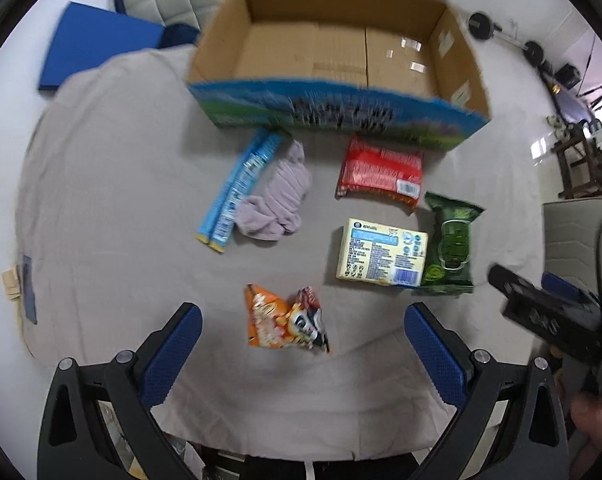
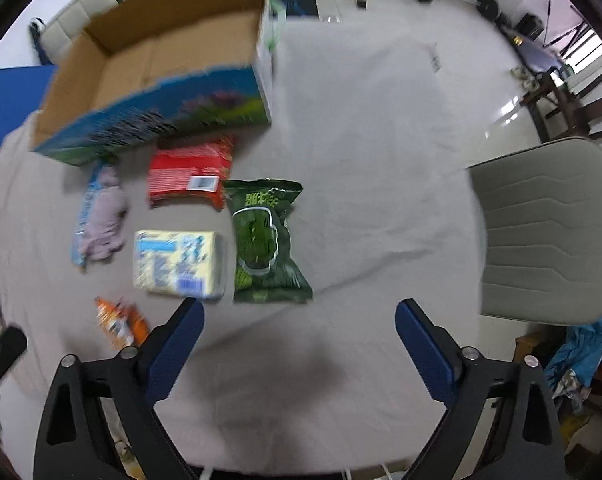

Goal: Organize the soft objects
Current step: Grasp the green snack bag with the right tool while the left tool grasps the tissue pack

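From the left wrist view, the left gripper [image 1: 303, 344] points down at a worktop [image 1: 113, 184] covered with a pale cloth; its jaws stand wide with nothing between them. Just beyond the blue pads lies an orange snack bag [image 1: 287, 322]. Farther off are a yellow pack [image 1: 381, 254] touching a green packet [image 1: 451, 246] at its right, a red packet [image 1: 381, 170] beyond them, and a crumpled lilac cloth [image 1: 279, 200] partly resting against a long blue tube pack [image 1: 241, 184]. An open cardboard box [image 1: 341, 52] stands at the far edge, empty inside. The right gripper [image 1: 549, 316] shows at the right edge.

From the right wrist view, the right gripper [image 2: 299, 332] also points down, jaws wide and holding nothing. The green packet [image 2: 267, 242] lies just ahead of its left pad, the yellow pack [image 2: 179, 264] beside it, the red packet [image 2: 191, 172] near the box [image 2: 161, 60]. A grey chair [image 2: 545, 232] stands at the right.
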